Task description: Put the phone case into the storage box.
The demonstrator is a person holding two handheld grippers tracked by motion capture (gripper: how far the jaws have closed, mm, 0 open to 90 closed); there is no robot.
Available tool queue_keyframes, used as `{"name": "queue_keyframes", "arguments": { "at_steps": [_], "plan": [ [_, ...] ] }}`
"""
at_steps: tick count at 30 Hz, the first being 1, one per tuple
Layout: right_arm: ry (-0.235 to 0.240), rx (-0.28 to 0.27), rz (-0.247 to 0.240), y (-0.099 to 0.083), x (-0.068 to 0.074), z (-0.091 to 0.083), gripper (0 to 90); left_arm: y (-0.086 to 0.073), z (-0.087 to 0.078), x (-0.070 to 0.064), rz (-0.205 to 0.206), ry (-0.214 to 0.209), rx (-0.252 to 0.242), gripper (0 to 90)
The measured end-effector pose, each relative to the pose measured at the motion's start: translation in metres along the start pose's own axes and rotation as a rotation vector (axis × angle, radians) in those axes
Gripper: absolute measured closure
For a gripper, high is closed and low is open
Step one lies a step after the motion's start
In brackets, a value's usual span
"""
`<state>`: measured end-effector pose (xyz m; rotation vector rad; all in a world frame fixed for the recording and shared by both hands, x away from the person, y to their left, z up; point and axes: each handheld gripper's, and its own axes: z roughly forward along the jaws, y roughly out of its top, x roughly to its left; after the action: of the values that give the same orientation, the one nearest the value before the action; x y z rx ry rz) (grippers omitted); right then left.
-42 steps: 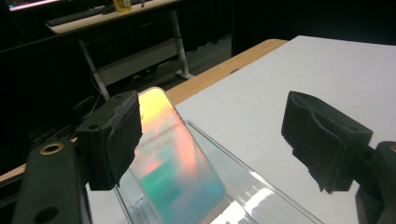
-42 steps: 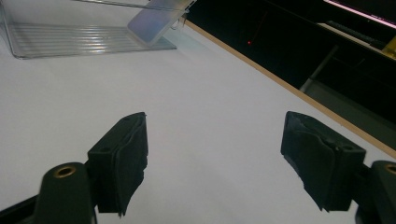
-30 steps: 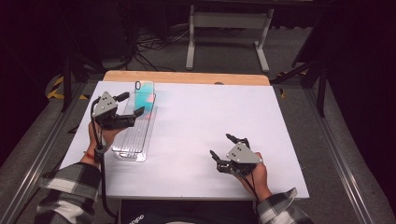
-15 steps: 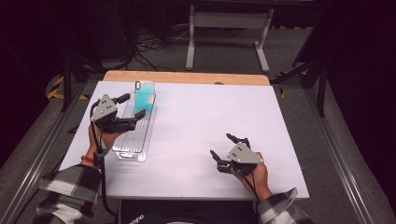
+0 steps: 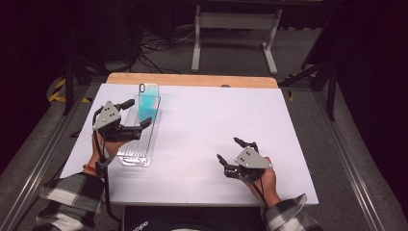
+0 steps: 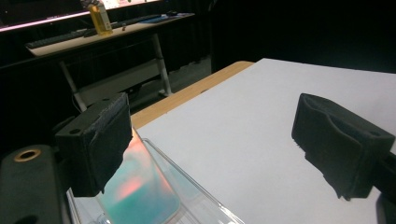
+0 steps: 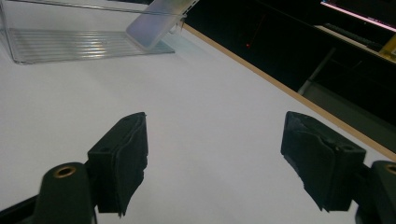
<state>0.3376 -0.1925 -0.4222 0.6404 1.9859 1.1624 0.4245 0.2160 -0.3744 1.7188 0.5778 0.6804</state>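
Observation:
A teal phone case (image 5: 147,101) stands tilted at the far end of a clear ribbed plastic tray (image 5: 137,147) on the left of the white table. My left gripper (image 5: 138,112) hovers open over the tray, just in front of the case. In the left gripper view the case (image 6: 140,193) lies below the left jaw pad, and nothing sits between the wide-apart jaws of my left gripper (image 6: 219,140). My right gripper (image 5: 228,149) rests open near the table's front right. Its own view shows my right gripper (image 7: 219,158) empty, with the tray (image 7: 70,42) and case (image 7: 154,25) far off.
The white tabletop (image 5: 216,120) has a wooden strip (image 5: 192,79) along its far edge. Beyond it stand a metal table frame (image 5: 235,29) and floor cables. A desk with a yellow bottle (image 6: 100,18) stands past the table.
My left gripper has drawn back slightly toward the near left, away from the case. The case, tray and right gripper have stayed put.

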Motion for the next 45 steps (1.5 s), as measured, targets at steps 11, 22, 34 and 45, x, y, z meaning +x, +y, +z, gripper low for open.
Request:
{"name": "queue_keyframes", "arguments": {
  "at_steps": [11, 22, 34, 45],
  "plan": [
    [-0.001, -0.001, 0.002, 0.000, 0.000, 0.000, 23.5, 0.000, -0.005, -0.010, -0.016, 0.004, 0.012, 8.6],
    [-0.001, -0.001, 0.005, 0.000, -0.002, -0.001, 23.3, 0.000, -0.008, -0.020, 0.000, -0.002, 0.008, 6.1],
    [0.001, -0.003, 0.008, 0.000, -0.003, -0.002, 22.5, -0.005, -0.010, -0.033, 0.000, -0.021, -0.011, 7.5],
    [0.001, -0.009, 0.007, 0.001, -0.002, -0.003, 22.1, -0.005, -0.011, -0.044, 0.015, -0.048, -0.003, 7.0]
  ]
}}
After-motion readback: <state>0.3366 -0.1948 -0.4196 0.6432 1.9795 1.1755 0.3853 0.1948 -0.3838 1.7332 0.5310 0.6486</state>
